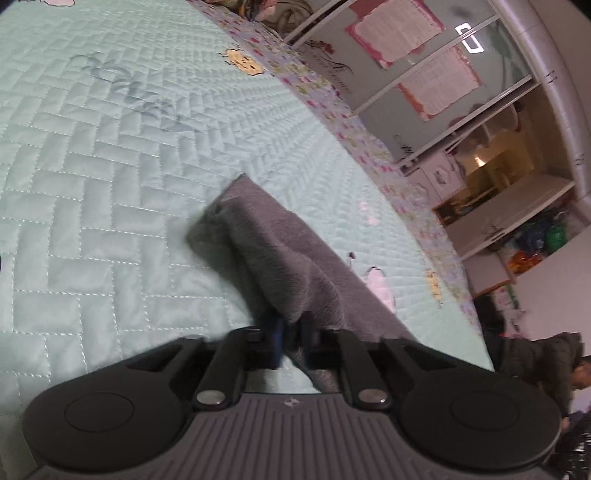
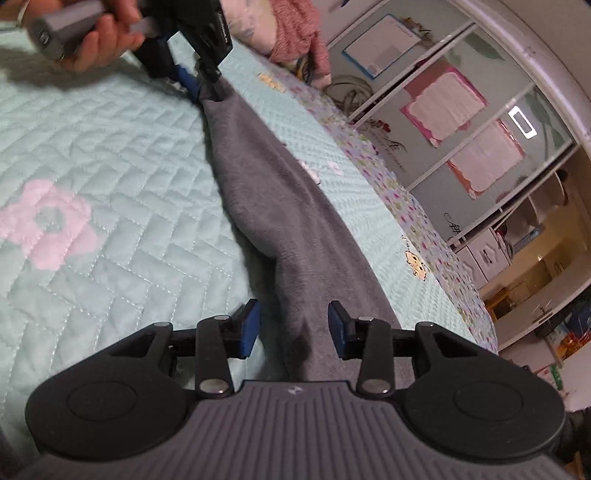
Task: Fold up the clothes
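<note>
The cloth (image 2: 280, 206) is stretched lengthwise between both grippers. Its far end is pinched by the left gripper (image 1: 291, 332); the right gripper (image 2: 293, 328) is spread astride the near end.

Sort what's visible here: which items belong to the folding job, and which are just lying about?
Job: grey garment; left gripper, shut on it; right gripper, open around it.

Lying about: quilted bedspread; pink knit item; wardrobe doors.

Fuzzy grey cloth (image 2: 280, 206), quilted satiny bedspread (image 2: 110, 288)
</note>
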{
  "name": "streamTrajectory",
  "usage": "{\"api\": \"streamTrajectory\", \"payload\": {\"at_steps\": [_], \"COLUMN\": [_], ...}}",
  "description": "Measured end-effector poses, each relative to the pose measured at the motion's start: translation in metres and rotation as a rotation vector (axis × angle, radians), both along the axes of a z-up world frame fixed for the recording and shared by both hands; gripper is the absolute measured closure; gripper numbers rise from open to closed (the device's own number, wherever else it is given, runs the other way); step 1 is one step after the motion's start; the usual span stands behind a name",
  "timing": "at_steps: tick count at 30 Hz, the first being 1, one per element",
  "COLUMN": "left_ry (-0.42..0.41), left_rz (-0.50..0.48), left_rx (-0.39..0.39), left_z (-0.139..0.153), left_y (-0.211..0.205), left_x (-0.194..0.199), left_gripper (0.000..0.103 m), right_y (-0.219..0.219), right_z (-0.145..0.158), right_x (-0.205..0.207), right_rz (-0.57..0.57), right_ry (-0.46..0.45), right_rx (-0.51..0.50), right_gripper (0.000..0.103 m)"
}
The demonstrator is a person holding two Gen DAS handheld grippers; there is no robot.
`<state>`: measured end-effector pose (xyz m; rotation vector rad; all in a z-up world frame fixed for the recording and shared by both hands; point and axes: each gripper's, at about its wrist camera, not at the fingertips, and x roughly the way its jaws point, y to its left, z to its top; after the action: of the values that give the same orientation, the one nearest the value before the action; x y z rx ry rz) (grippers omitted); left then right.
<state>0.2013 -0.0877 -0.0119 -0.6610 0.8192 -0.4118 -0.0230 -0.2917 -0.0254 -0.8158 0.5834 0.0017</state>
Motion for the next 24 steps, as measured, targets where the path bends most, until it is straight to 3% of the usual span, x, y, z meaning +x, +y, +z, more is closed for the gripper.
{"api": "streamTrajectory", "payload": {"at_steps": [2, 4, 6, 10, 13, 15, 17, 19, 21, 23, 24], "left_ry": [-0.032, -0.074, -0.128, -0.208, -0.175, -0.009, 0.012, 0.033, 0.069, 0.085, 0.055], "left_rz": [-0.006, -0.014, -0.024, -0.039, -0.071, -0.101, -0.066, -0.03, 0.032, 0.091, 0.086], "left_rx": [0.083, 0.165, 0.246, 0.377, 0.464, 0.445, 0.336, 0.227, 0.166, 0.164, 0.153], "left_z": [0.009, 0.021, 0.036, 0.071, 0.06, 0.026, 0.023, 0.02, 0.019, 0.024, 0.031], "left_y": [-0.008, -0.015, -0.02, -0.007, 0.018, 0.035, 0.058, 0.081, 0.101, 0.111, 0.109], "left_x": [-0.004, -0.01, -0.02, -0.06, -0.086, -0.086, -0.092, -0.097, -0.103, -0.112, -0.117], "left_gripper": [0.1, 0.1, 0.1, 0.1, 0.1, 0.097, 0.095, 0.094, 0.094, 0.094, 0.093], "right_y": [0.006, 0.01, 0.011, 0.013, 0.014, 0.016, 0.02, 0.022, 0.018, 0.008, 0.004], "right_z": [-0.006, -0.013, -0.011, 0.027, 0.051, 0.039, 0.029, 0.039, 0.064, 0.089, 0.099], "right_x": [0.007, 0.015, 0.015, -0.013, -0.045, -0.053, -0.059, -0.065, -0.069, -0.065, -0.057], "right_rz": [0.002, 0.0, 0.003, 0.056, 0.166, 0.195, 0.207, 0.218, 0.227, 0.225, 0.213], "right_ry": [-0.012, -0.018, -0.019, -0.001, 0.106, 0.186, 0.205, 0.232, 0.251, 0.252, 0.254], "right_rx": [-0.054, -0.101, -0.101, 0.056, 0.154, 0.14, 0.105, 0.133, 0.276, 0.492, 0.601], "right_gripper": [0.065, 0.1, 0.098, 0.099, 0.098, 0.095, 0.092, 0.087, 0.085, 0.085, 0.085]}}
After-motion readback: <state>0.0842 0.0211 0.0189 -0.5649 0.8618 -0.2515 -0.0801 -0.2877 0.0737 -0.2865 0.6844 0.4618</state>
